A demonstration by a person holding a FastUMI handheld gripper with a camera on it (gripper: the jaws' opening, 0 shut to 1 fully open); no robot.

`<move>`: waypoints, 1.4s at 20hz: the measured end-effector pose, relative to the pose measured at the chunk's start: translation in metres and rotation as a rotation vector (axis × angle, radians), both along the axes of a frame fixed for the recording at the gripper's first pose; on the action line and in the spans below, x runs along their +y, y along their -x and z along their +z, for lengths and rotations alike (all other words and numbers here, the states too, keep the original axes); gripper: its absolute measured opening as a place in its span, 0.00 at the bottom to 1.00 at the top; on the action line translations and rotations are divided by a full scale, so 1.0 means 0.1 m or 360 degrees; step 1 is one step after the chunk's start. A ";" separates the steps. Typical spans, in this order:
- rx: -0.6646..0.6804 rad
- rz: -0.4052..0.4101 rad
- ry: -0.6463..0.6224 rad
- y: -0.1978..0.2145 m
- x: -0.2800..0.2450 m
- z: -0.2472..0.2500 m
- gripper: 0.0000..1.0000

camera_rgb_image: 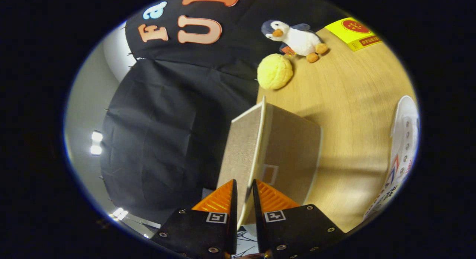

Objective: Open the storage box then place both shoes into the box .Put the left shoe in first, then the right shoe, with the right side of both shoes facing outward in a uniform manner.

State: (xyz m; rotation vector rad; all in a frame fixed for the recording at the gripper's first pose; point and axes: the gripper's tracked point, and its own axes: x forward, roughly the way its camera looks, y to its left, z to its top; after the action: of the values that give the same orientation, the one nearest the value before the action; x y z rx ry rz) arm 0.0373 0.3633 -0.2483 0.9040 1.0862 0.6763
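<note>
- Gripper (244,194) clamps the lid (256,147) edge of the box (293,154), both fingers pressing it.
- Box stands on the tabletop (353,102).
- Shoe (399,154) lies beside the box, apart.
- Penguin (295,37) and ball (275,71) beyond.

Dim booth, bright lamps (96,143) beside cloth, fisheye-warped edges

Wooden table (353,99) seen at a tilt, plush penguin (293,37) lying on it near the black cloth wall (160,132), yellow knobbly ball (275,71) just beside the penguin, yellow packet with a red label (353,32) farther along the table
</note>
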 end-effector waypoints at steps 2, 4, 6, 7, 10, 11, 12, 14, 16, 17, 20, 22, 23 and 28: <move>-0.0003 0.0027 0.0036 0.02 0.02 -0.04 0.22; 0.0026 -0.0039 -0.0006 -0.05 0.02 0.05 0.11; 0.0035 -0.0088 -0.0019 -0.12 0.04 0.16 0.02; -0.0008 -0.0071 0.0002 -0.11 0.05 0.24 0.01; -0.0126 -0.0027 0.0006 -0.16 0.14 0.60 0.03; -0.0173 -0.0022 -0.0021 -0.19 0.19 0.77 0.03; -0.0216 -0.0014 -0.0044 -0.24 0.26 0.93 0.04; -0.0293 0.0020 -0.0051 -0.27 0.40 1.19 0.04; -0.0362 0.0058 -0.0051 -0.33 0.60 1.38 0.06; -0.0383 0.0076 -0.0052 -0.36 0.71 1.45 0.06; -0.0395 0.0108 -0.0056 -0.46 1.04 1.53 0.06; -0.0384 0.0150 -0.0063 -0.50 1.29 1.50 0.06; -0.0383 0.0165 -0.0089 -0.54 1.43 1.50 0.06; -0.0341 0.0166 -0.0134 -0.65 2.03 1.47 0.05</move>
State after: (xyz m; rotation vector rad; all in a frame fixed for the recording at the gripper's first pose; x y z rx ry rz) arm 0.1020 0.5664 -0.1015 0.8298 0.9234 0.8904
